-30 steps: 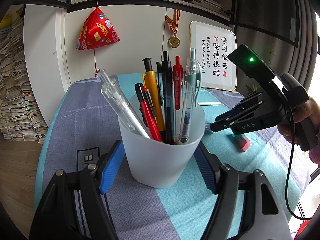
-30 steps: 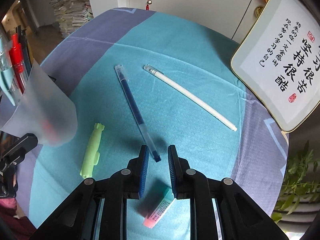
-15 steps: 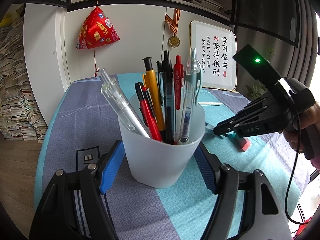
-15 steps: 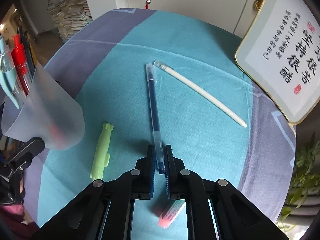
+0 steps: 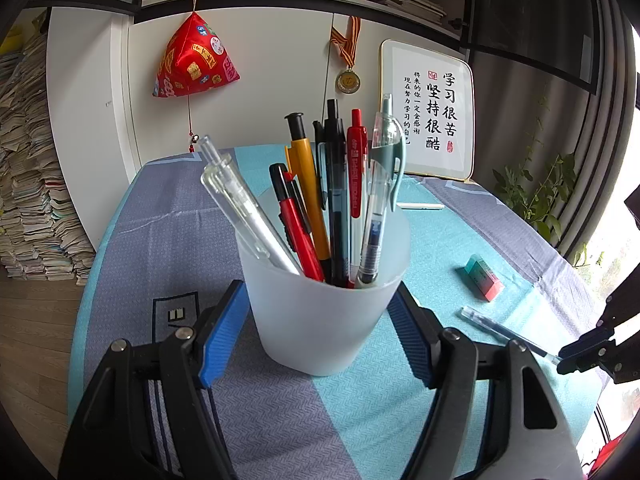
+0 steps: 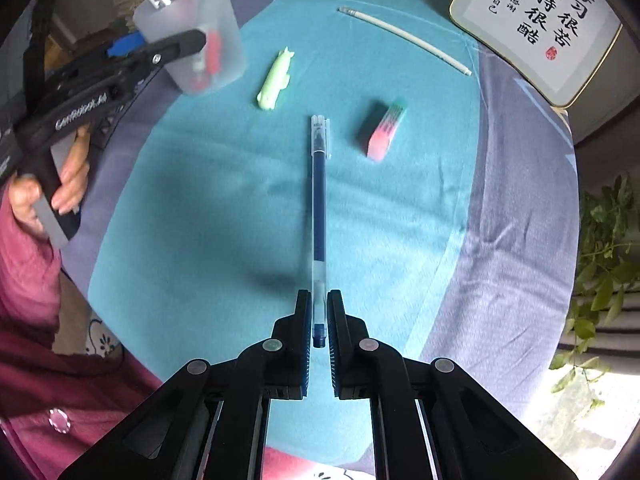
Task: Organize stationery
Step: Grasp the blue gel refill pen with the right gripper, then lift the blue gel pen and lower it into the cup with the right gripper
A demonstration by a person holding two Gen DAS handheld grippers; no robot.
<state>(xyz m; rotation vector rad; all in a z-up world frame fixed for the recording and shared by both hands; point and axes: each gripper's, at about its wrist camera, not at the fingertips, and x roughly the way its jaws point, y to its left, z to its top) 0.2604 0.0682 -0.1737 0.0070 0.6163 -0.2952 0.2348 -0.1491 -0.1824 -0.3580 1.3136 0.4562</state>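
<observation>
The left gripper (image 5: 320,312) is clamped on the frosted pen cup (image 5: 326,300), its blue pads pressing on both sides of the cup wall. The cup stands upright on the blue and teal tablecloth (image 5: 168,216) and holds several pens: a clear one, a red one, an orange one, a dark one, a red-capped one and a teal-clipped one. In the right wrist view, a green novelty pen (image 6: 275,80) lies on the cloth just right of the cup. Further right, the right gripper (image 6: 319,312) is clenched on the tip end of the blue gel pen (image 6: 319,184), which extends away from the fingers above the cloth. A pink and green eraser (image 6: 383,130) lies near the pen's far end. A white pen (image 6: 404,40) lies beyond it, near the framed calligraphy (image 6: 536,20).
</observation>
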